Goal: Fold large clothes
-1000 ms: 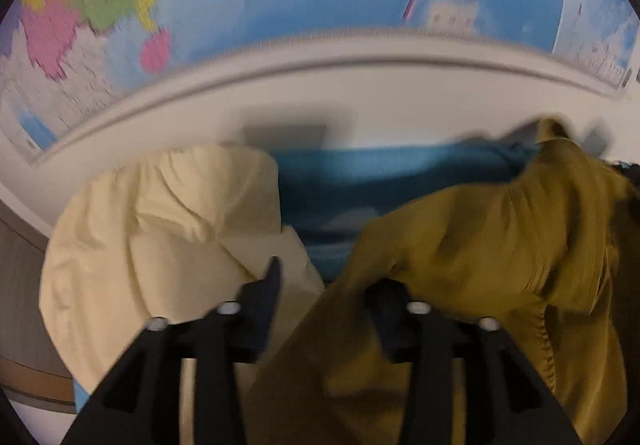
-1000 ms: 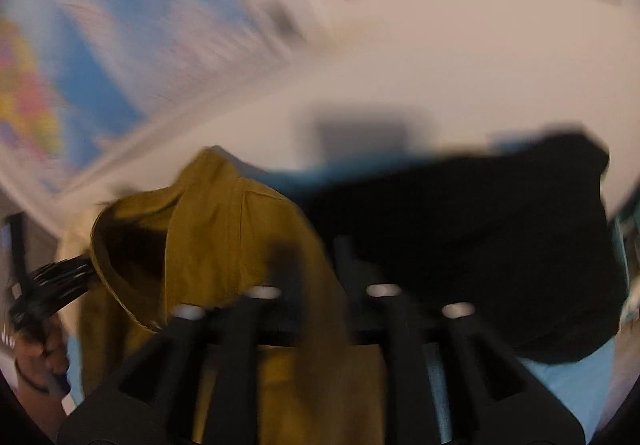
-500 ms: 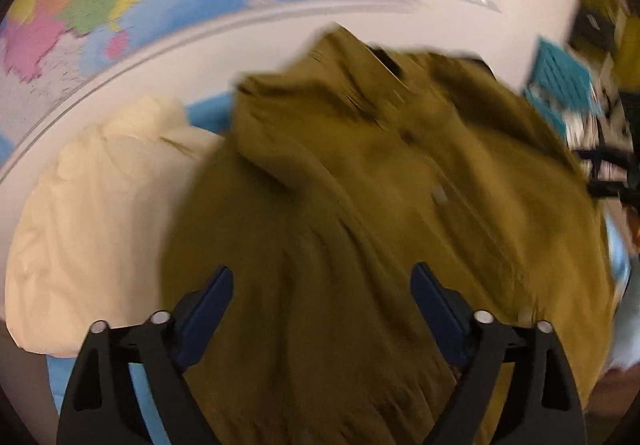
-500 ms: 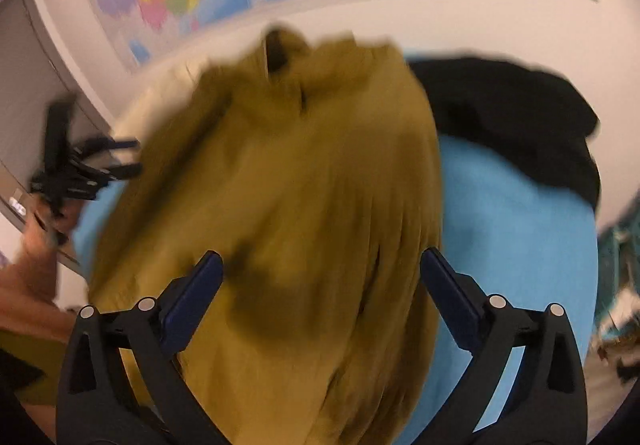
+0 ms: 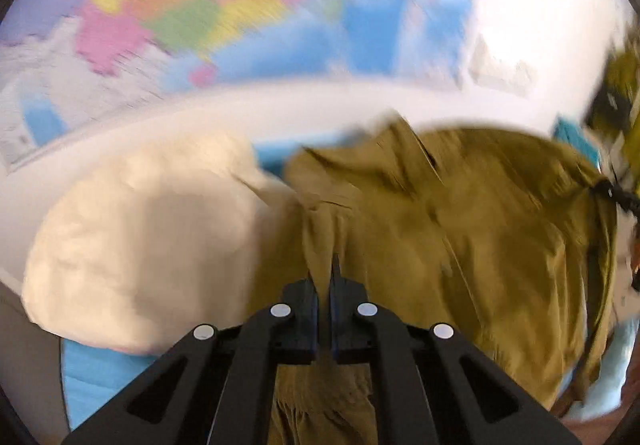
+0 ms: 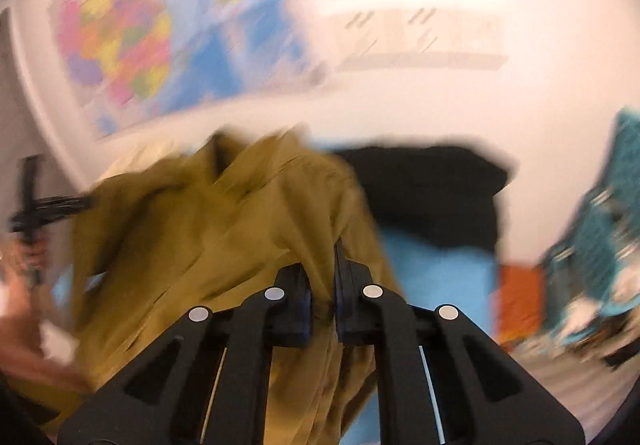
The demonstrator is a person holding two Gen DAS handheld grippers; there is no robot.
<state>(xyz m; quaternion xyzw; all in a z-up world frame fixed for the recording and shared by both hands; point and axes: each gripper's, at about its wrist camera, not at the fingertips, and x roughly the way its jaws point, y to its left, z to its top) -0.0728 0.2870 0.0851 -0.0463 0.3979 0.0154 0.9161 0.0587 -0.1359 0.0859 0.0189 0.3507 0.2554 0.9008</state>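
An olive-brown shirt (image 5: 460,237) lies spread over the blue surface, its collar toward the wall; it also shows in the right wrist view (image 6: 224,229). My left gripper (image 5: 324,281) is shut on a fold of the olive shirt's cloth. My right gripper (image 6: 322,277) is shut on another fold of the same shirt. Both views are motion-blurred.
A cream garment (image 5: 144,241) lies bunched left of the shirt. A black garment (image 6: 432,193) lies at the back right on the blue surface (image 6: 440,285). A wall map (image 5: 180,5) hangs behind. Teal and orange items (image 6: 580,265) sit at the right.
Both grippers were open above the spread shirt half a second ago; now both are shut on its cloth. The views have tilted up toward the wall.
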